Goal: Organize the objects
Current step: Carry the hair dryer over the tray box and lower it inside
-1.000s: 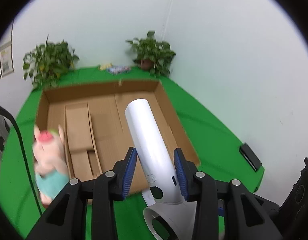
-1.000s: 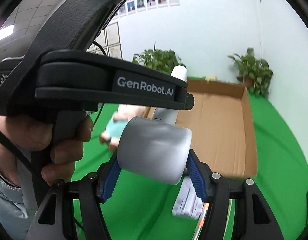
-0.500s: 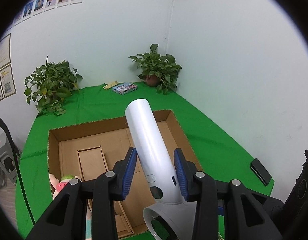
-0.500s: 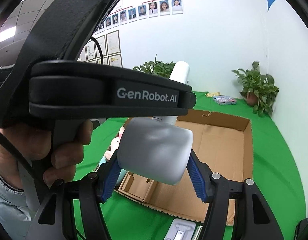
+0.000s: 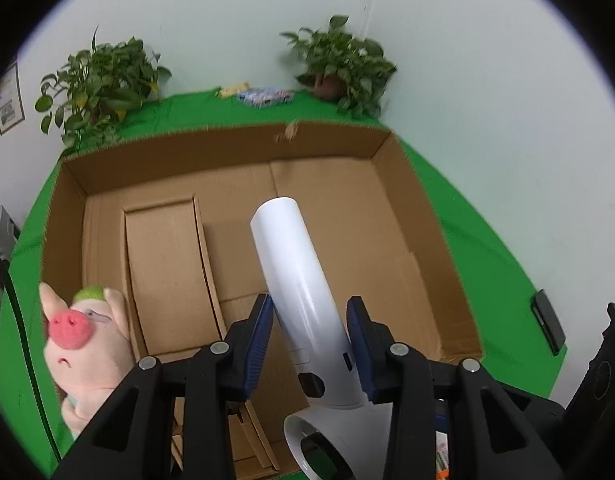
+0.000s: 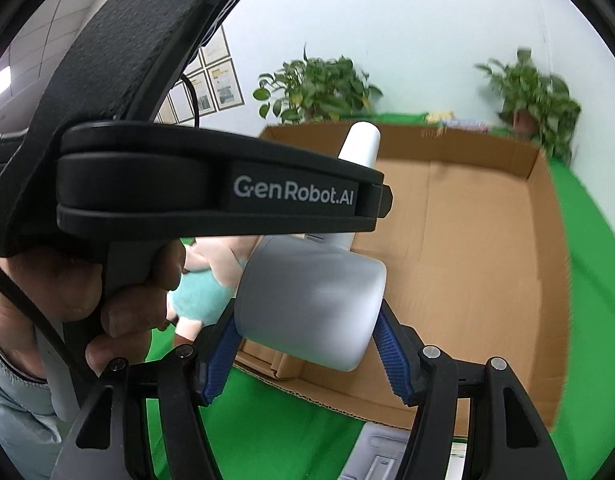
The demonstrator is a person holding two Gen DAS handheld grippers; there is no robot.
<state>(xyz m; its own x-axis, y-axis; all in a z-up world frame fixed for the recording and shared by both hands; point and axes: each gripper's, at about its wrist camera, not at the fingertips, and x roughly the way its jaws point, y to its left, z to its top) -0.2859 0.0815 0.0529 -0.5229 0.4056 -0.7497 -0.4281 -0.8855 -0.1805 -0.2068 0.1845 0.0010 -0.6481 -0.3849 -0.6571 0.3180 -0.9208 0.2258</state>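
Note:
A white hair dryer [image 5: 303, 304] is held by both grippers above an open cardboard box [image 5: 347, 216]. My left gripper [image 5: 310, 340] is shut on its handle, which points out over the box. My right gripper [image 6: 307, 344] is shut on its grey barrel [image 6: 311, 304]. A pink plush pig [image 5: 83, 344] with a teal body leans at the box's near left corner; it also shows in the right wrist view [image 6: 203, 292], behind the left gripper's body.
The box sits on a green table [image 5: 487, 248] and has a cardboard divider insert [image 5: 163, 264] on its left. Two potted plants [image 5: 99, 84] stand at the back by the wall. A black phone [image 5: 547, 320] lies at the right. White items [image 6: 383, 452] lie in front of the box.
Both grippers have tilted down and moved with the hair dryer toward the box, which now fills more of each view. The plush pig shows larger at the left.

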